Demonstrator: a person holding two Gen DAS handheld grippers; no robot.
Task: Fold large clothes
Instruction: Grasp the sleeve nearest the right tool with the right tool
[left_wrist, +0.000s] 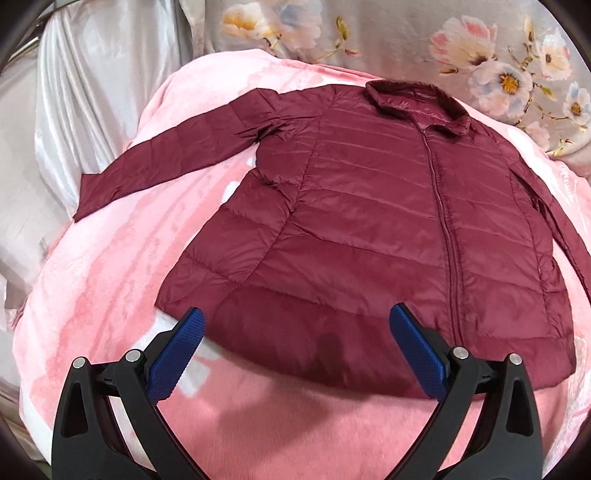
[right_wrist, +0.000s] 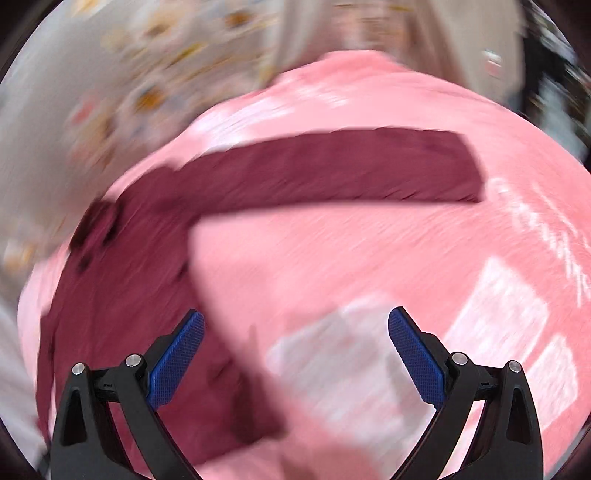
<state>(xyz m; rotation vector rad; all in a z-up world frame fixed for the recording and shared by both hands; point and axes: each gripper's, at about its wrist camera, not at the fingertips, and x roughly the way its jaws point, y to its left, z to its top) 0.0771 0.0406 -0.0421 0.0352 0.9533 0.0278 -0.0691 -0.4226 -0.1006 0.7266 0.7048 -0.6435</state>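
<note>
A maroon quilted jacket (left_wrist: 369, 221) lies flat and zipped on a pink blanket (left_wrist: 110, 277), collar at the far end and one sleeve (left_wrist: 177, 147) stretched out to the left. My left gripper (left_wrist: 297, 321) hovers open over the jacket's near hem, nothing between its blue pads. The right wrist view is motion-blurred; it shows the jacket's body (right_wrist: 122, 295) at the left and its other sleeve (right_wrist: 332, 170) stretched out to the right. My right gripper (right_wrist: 295, 325) is open above the pink blanket (right_wrist: 369, 258), just right of the jacket's side edge, holding nothing.
Floral bedding (left_wrist: 480, 55) lies beyond the collar, and shiny silver-white fabric (left_wrist: 92, 92) hangs at the far left. The pink blanket carries pale white patches (right_wrist: 351, 362) near my right gripper. Dark, blurred clutter (right_wrist: 554, 74) sits at the far right.
</note>
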